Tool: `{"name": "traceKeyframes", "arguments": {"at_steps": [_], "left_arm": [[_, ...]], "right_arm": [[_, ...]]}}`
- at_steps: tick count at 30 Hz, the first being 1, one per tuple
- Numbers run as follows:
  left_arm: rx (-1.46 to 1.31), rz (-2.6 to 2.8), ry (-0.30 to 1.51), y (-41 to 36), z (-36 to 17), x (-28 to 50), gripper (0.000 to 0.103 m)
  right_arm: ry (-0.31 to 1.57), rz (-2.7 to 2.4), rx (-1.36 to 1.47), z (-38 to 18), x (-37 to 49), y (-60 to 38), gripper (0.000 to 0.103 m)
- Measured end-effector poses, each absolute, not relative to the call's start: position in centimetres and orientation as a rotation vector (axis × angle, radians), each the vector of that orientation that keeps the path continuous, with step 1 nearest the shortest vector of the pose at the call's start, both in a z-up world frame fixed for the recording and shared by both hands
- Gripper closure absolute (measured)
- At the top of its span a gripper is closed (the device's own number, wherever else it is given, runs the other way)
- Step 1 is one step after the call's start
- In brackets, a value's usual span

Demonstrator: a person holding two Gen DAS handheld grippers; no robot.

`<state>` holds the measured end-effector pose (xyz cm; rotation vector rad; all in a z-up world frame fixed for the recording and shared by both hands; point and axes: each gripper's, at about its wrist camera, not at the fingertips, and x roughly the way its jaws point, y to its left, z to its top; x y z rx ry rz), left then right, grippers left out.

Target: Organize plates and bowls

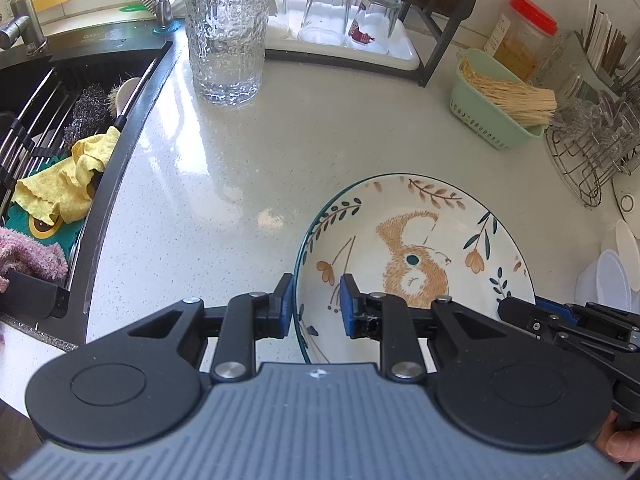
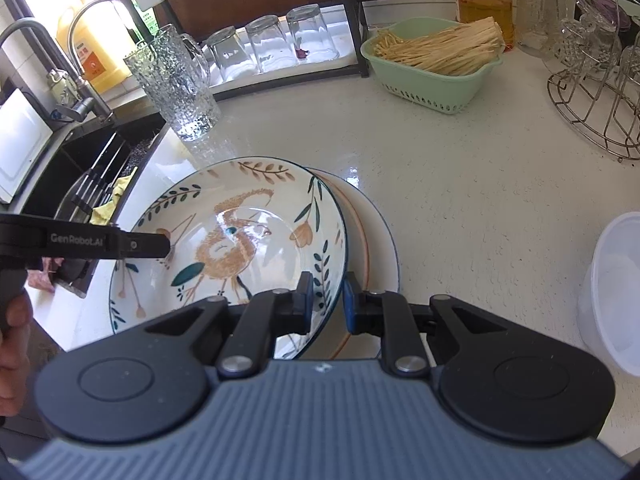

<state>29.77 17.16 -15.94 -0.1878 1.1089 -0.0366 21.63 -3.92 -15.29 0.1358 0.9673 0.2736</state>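
My left fingers [image 1: 315,304] and right fingers [image 2: 328,300] straddle the bowl [image 2: 240,236] rim, spread; only the right view shows the plate [image 2: 376,248] beneath.

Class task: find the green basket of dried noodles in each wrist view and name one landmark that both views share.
Left wrist: green basket sits at the right edge, above the patterned bowl.
Right wrist: green basket sits top centre-right, beyond the patterned bowl.
Shared landmark: the tall textured glass beside the sink.

Bright daylight from the window at upper left, both views. Glare patches on the speckled white countertop [image 1: 256,184] and the glossy bird-patterned ceramic bowl [image 2: 240,224]. Soft shadows. Strong fisheye bending at edges; centre sharp.
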Motion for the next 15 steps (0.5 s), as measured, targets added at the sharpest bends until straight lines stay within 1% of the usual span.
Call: {"name": "traceKeyframes", "arguments": {"at_steps": [8,15], "left_arm": [[-0.196,-0.009,1.134,17.0,-16.1,30.1,0.077],[-0.306,0.015,1.178,18.0,-16.2,30.6,0.076]], "right_arm": [[0.959,0.275,0.121,-15.3,22.0,-3.7,0.084],[0.945,0.282,0.138,-15.6,22.3,-4.1,0.085]]}}
